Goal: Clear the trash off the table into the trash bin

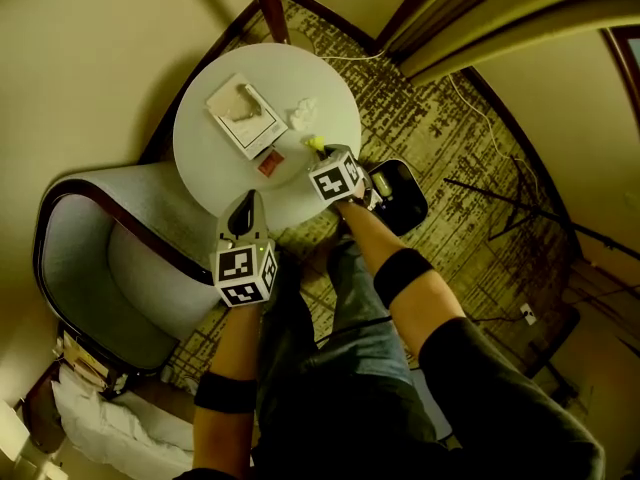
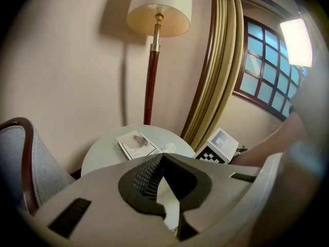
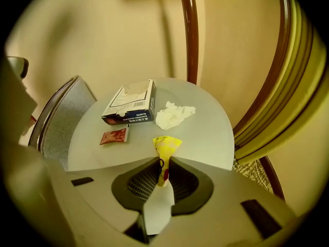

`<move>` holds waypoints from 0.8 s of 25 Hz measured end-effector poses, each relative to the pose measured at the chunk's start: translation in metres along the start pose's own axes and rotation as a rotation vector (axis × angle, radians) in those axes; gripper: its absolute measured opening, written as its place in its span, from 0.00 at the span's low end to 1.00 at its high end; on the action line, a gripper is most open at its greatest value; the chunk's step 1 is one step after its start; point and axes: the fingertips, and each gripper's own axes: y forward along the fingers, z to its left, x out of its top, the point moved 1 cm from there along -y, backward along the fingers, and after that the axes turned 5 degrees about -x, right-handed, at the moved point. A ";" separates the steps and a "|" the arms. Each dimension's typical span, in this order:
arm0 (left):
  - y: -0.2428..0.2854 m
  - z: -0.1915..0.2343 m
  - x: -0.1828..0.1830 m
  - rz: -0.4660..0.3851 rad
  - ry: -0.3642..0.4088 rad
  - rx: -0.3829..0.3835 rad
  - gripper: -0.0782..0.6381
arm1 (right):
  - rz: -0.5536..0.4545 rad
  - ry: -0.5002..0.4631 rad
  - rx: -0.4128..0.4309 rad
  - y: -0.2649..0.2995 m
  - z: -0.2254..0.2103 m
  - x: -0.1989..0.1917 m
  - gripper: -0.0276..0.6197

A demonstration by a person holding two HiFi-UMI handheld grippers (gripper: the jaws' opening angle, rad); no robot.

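On the round white table (image 1: 215,158) lie an opened white box (image 1: 245,116), a crumpled white tissue (image 1: 304,114), a red sauce packet (image 1: 268,164) and a yellow wrapper (image 1: 316,145). My right gripper (image 3: 164,163) is at the table's right edge, shut on the near end of the yellow wrapper (image 3: 165,147), whose far end still rests on the tabletop. Beyond it are the box (image 3: 131,107), the tissue (image 3: 175,115) and the packet (image 3: 114,136). My left gripper (image 1: 243,208) hangs over the table's near edge, shut and empty (image 2: 163,157). A black trash bin (image 1: 400,196) stands on the floor right of the table.
A grey armchair (image 1: 100,258) with a dark wood frame stands left of the table. A floor lamp's pole (image 1: 268,3) rises behind it and curtains (image 1: 480,18) hang at the back right. Cables cross the patterned carpet (image 1: 470,168).
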 end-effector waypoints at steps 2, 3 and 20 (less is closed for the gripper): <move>-0.005 0.001 0.001 -0.004 -0.001 0.000 0.11 | -0.014 -0.002 -0.005 -0.011 0.000 0.004 0.15; -0.007 0.001 0.003 -0.008 -0.002 0.000 0.11 | -0.022 -0.003 -0.006 -0.018 0.000 0.008 0.14; -0.093 -0.010 0.054 -0.102 0.012 -0.003 0.11 | -0.356 -0.064 0.071 -0.226 0.041 0.087 0.14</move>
